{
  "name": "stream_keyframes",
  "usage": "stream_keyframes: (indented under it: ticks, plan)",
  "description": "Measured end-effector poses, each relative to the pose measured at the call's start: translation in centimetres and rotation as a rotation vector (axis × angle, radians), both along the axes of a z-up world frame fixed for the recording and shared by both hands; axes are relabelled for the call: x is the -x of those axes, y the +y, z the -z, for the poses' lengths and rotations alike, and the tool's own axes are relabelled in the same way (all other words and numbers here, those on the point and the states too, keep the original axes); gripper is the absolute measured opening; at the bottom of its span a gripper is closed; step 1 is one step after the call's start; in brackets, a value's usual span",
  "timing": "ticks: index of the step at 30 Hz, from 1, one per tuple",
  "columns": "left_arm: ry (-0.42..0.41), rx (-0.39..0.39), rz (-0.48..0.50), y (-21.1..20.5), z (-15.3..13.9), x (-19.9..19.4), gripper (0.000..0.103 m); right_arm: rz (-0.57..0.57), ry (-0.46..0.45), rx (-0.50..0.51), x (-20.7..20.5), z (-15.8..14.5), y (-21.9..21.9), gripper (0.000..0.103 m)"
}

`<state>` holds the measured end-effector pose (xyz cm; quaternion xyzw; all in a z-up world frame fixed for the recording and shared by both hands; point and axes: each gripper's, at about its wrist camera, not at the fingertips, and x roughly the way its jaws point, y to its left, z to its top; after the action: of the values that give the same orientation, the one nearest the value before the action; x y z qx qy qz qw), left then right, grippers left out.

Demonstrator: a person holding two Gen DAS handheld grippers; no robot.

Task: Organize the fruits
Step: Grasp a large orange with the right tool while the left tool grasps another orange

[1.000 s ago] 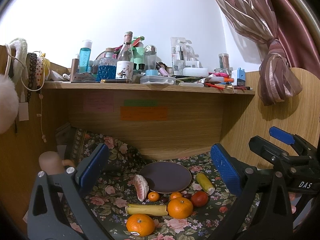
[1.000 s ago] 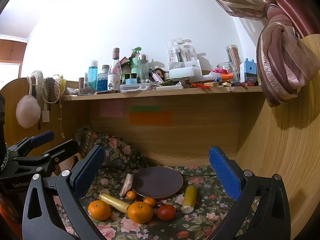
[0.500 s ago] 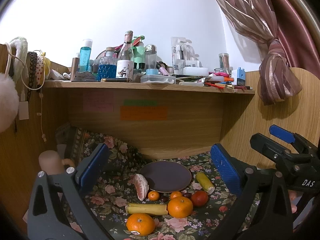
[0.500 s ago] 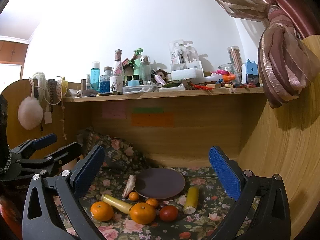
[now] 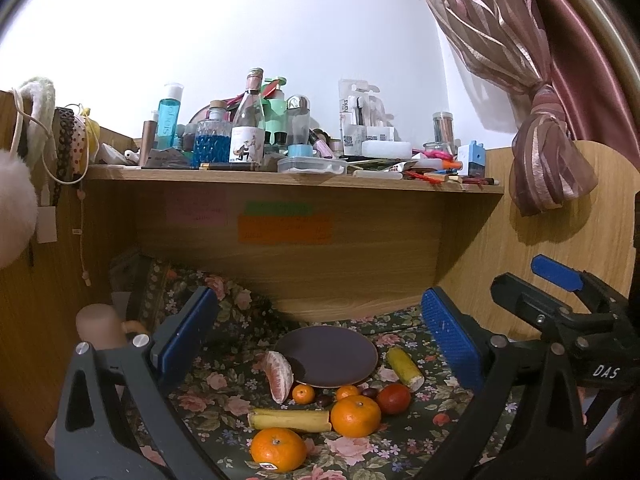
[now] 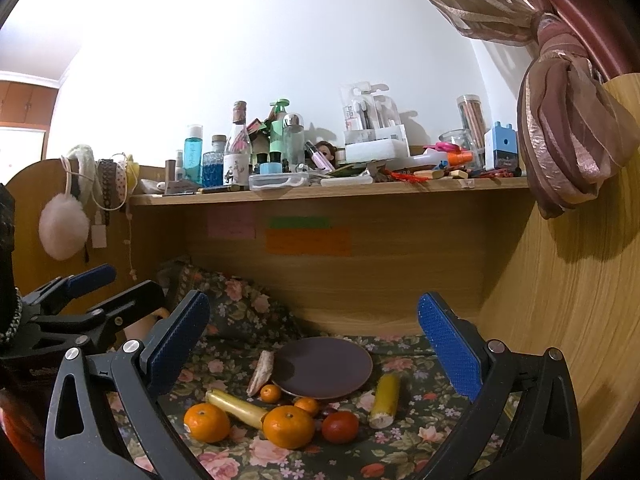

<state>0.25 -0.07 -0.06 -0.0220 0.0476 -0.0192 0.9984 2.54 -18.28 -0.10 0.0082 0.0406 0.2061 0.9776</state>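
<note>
Holding both grippers above floral cloth (image 5: 208, 392), I see left gripper (image 5: 320, 332) spread wide, nothing between pads; right gripper (image 6: 316, 332) same, spread wide, nothing held. Fruits sit on cloth near dark plate (image 5: 326, 354): pomelo wedge (image 5: 279, 374) touching plate's left edge, banana piece (image 5: 290, 420) between two big oranges (image 5: 278, 449) (image 5: 355, 416), red fruit (image 5: 393, 398) right, second banana piece (image 5: 404, 366) just beside plate. Plate bare.

Frames: my left gripper (image 5: 320, 336) and right gripper (image 6: 316, 336) are dark grey plastic.
Pads: blue, ribbed, inside each jaw.
Screws: silver, just behind the pads.
Marking: white "DAS" behind my right jaws.
</note>
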Motion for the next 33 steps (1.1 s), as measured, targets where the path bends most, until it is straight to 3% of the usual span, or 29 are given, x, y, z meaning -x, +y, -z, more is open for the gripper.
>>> stream_keyframes:
  ticks: [11,19,29,33]
  plan:
    - [0.001,-0.005,0.001,0.1,-0.1,-0.1,0.103,0.0,0.004,-0.007,-0.1,0.0,-0.2,0.103]
    - [0.074,-0.004,-0.009,0.9,1.4,-2.0,0.103,0.005,0.054,0.024,-1.7,1.2,0.0,0.103]
    - [0.286,0.01,-0.038,3.1,7.2,-6.1,0.103,-0.002,0.257,0.112,-6.2,6.4,0.2,0.103]
    - [0.387,0.019,-0.042,3.7,9.9,-7.6,0.097,-0.031,0.347,0.135,-7.7,8.7,0.4,0.103]
